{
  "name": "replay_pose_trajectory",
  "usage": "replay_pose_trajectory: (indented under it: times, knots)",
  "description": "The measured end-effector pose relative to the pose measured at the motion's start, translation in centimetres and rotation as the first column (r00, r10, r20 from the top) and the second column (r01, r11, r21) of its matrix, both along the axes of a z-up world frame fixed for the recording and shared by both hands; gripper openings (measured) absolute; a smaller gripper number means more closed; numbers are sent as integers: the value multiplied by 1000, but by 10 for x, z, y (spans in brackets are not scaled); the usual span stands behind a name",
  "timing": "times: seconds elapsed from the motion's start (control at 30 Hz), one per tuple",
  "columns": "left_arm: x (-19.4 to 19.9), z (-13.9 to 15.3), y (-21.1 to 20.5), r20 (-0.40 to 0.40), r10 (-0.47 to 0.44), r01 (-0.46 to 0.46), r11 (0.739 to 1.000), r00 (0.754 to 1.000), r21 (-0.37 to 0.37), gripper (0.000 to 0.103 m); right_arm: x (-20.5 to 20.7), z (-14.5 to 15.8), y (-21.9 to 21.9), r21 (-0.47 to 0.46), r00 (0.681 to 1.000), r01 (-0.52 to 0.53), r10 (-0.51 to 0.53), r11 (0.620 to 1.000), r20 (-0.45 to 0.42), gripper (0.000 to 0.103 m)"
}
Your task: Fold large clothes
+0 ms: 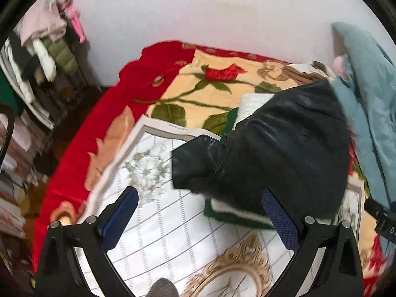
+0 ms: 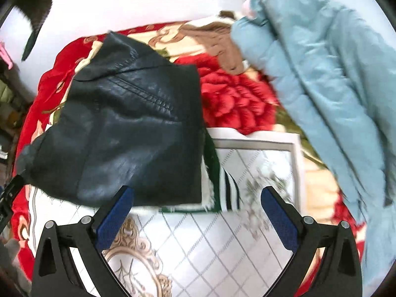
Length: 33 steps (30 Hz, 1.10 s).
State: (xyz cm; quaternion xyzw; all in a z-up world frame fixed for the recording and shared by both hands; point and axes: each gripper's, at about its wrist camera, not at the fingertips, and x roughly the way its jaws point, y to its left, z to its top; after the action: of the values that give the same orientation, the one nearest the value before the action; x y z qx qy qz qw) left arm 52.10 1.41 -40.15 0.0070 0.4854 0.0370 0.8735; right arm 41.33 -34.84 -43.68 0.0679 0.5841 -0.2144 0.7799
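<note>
A folded black leather jacket (image 1: 277,146) lies on a green and white garment (image 1: 235,216) on the white patterned cloth (image 1: 173,235) on the bed. My left gripper (image 1: 200,198) is open and empty, just in front of the jacket's near edge. In the right wrist view the black leather jacket (image 2: 123,133) lies to the left, with the green and white garment (image 2: 215,183) showing under its right edge. My right gripper (image 2: 198,198) is open and empty above the white patterned cloth (image 2: 210,247), near the jacket's front edge.
A red floral blanket (image 1: 198,91) covers the bed. A light blue padded coat (image 2: 321,86) is heaped at the right, with a brown garment (image 2: 217,39) behind it. Piled clothes on a rack (image 1: 44,57) stand at the left by the white wall.
</note>
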Motion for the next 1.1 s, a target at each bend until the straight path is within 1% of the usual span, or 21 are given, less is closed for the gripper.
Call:
replay_pose_trajectory:
  times: [0.13,0.2,0.27,0.3,0.4,0.43,0.53,0.7,0.9,1.1]
  knots:
    - [-41,45,1,31,-59,58,998,998,17,102,-45,61,39,-62,999,36,-33,997,37,103]
    - [-68,72,2,51,-89,88,996,995,21,102,-76,100,61,-97,997,55,-49,994,65,103]
    - [-92,97,5,66,-114,113,994,991,14,102,-102,138,80,-128,994,69,-58,989,88,103]
    - [-109,115,8,76,-128,128,992,989,1,102,-113,153,87,-141,993,79,-66,987,96,103]
    - [-146,154,12,112,-162,163,987,981,-3,102,-158,213,113,-171,987,107,-84,979,138,103]
    - [-156,166,14,119,-168,170,985,978,-6,102,-168,226,119,-178,985,114,-88,977,148,103]
    - [-193,202,20,145,-187,191,981,972,-20,102,-209,278,146,-196,980,117,-81,974,182,103]
    - [-244,251,25,184,-194,200,980,963,-10,102,-269,353,177,-214,967,103,-47,971,251,103]
    - [-288,295,27,234,-176,183,983,956,-9,102,-326,421,196,-231,947,84,-6,969,321,103]
    - [-316,317,23,268,-174,182,983,948,-6,102,-362,461,206,-230,937,61,24,971,348,103]
